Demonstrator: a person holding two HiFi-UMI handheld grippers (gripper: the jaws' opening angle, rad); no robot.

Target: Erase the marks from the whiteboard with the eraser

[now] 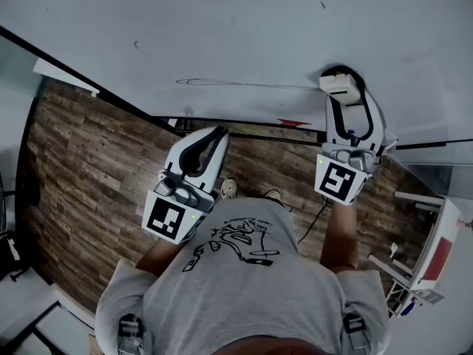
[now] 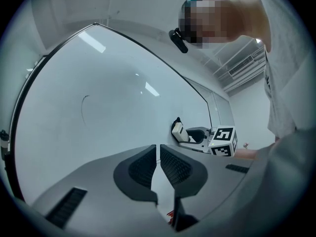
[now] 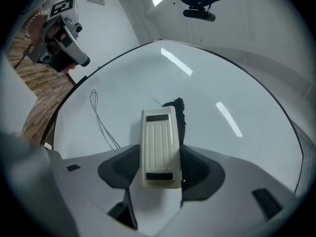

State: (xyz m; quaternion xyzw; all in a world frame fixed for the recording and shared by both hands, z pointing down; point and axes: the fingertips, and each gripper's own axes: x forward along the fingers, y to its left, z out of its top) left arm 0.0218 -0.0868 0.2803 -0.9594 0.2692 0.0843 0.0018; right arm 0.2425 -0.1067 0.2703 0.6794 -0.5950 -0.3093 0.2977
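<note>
The whiteboard (image 1: 222,28) fills the top of the head view. It carries a long thin pen loop (image 1: 244,84), a faint arc (image 1: 137,46) and a tiny tick (image 1: 322,6). My right gripper (image 1: 346,98) is shut on the cream eraser (image 1: 338,85), which presses against the board at the loop's right end. In the right gripper view the eraser (image 3: 159,142) stands between the jaws, its black felt (image 3: 177,106) on the board, thin pen lines (image 3: 101,120) to its left. My left gripper (image 1: 220,133) hangs below the board's bottom edge, shut and holding nothing.
A ledge along the board's bottom edge holds a red marker (image 1: 293,123). Below is a wood-plank floor (image 1: 89,161) with a cable (image 1: 318,211). A white rack (image 1: 432,250) stands at the lower right. The person's grey shirt (image 1: 244,272) fills the bottom centre.
</note>
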